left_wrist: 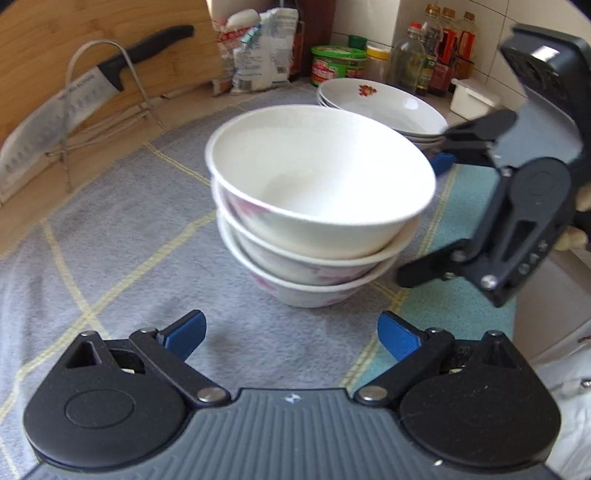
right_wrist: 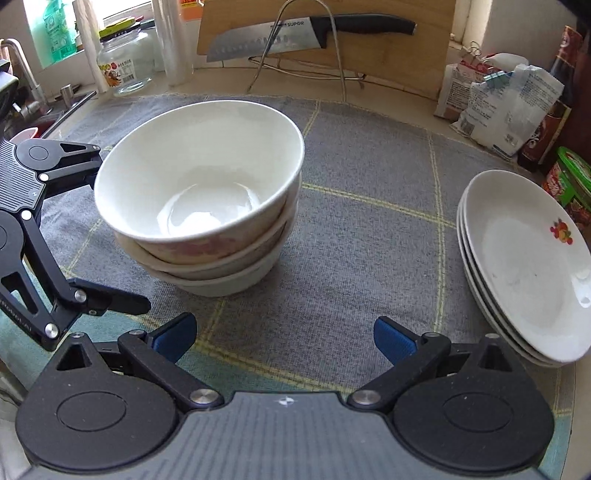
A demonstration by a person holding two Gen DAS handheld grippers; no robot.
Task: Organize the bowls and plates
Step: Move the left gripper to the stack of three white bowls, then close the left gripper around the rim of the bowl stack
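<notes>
Three white bowls with pink flowers stand nested in a stack (left_wrist: 317,206) on the grey checked mat (left_wrist: 122,251); the stack also shows in the right wrist view (right_wrist: 199,195). A stack of three white plates (left_wrist: 384,103) with a fruit print sits behind it, at the right in the right wrist view (right_wrist: 528,266). My left gripper (left_wrist: 291,338) is open and empty just short of the bowls. My right gripper (right_wrist: 284,338) is open and empty, also near the bowls. Each gripper shows in the other's view: the right gripper (left_wrist: 424,218) beside the bowls, the left gripper (right_wrist: 118,229) at the left.
A knife (right_wrist: 295,33) rests on a wire rack against a wooden board (right_wrist: 388,62). Food bags (right_wrist: 495,107), a green tub (left_wrist: 338,62), sauce bottles (left_wrist: 439,51) and a small white box (left_wrist: 474,98) line the back. A glass jar (right_wrist: 125,62) and sink tap (right_wrist: 26,74) stand at the left.
</notes>
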